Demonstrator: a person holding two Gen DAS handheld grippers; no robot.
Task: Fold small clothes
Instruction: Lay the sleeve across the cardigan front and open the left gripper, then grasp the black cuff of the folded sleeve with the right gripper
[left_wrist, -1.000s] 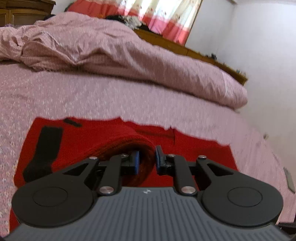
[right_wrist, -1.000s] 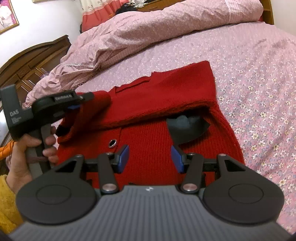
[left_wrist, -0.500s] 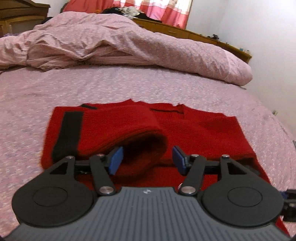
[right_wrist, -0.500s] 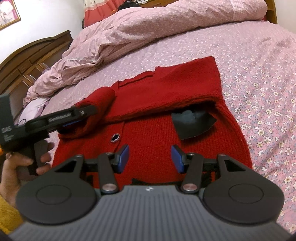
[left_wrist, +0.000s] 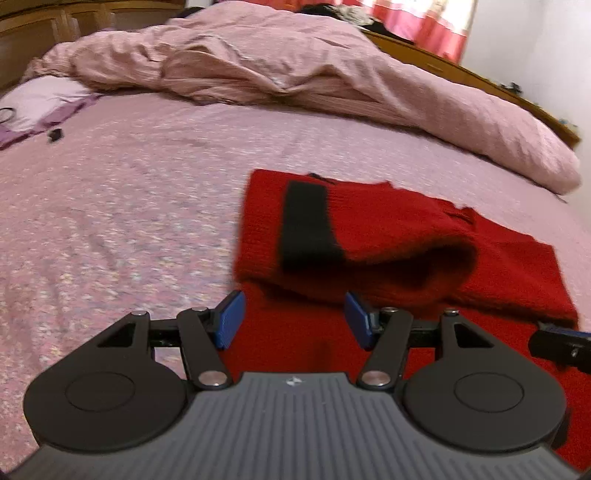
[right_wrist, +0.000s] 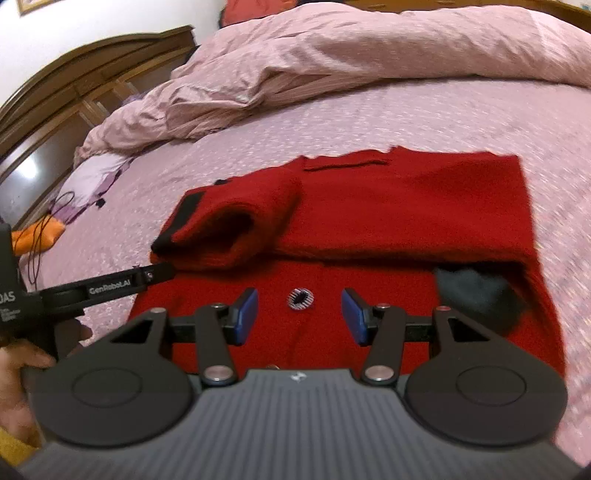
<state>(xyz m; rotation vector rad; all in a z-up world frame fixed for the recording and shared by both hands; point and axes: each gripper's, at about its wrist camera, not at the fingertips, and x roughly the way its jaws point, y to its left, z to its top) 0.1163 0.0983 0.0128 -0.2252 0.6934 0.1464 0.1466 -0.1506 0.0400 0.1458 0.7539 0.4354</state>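
Note:
A small red knit cardigan (right_wrist: 406, 206) lies flat on the bed, both sleeves folded across its front. The left sleeve (left_wrist: 388, 236) has a black cuff band (left_wrist: 306, 221) and rests loosely, its opening facing me. A round button (right_wrist: 301, 297) shows on the lower front. My left gripper (left_wrist: 291, 319) is open and empty just short of the sleeve, over the cardigan's lower left edge. My right gripper (right_wrist: 299, 319) is open and empty above the button. The left gripper also shows in the right wrist view (right_wrist: 110, 284).
A pink floral bedsheet (left_wrist: 129, 221) covers the bed. A bunched pink duvet (left_wrist: 295, 70) lies along the far side. A wooden headboard (right_wrist: 74, 92), purple cloth (right_wrist: 96, 173) and an orange item with cords (right_wrist: 37, 236) are at the left.
My left gripper opened, let go of the sleeve and drew back to the left. The sleeve now rests on the cardigan. My right gripper shifted slightly, staying open.

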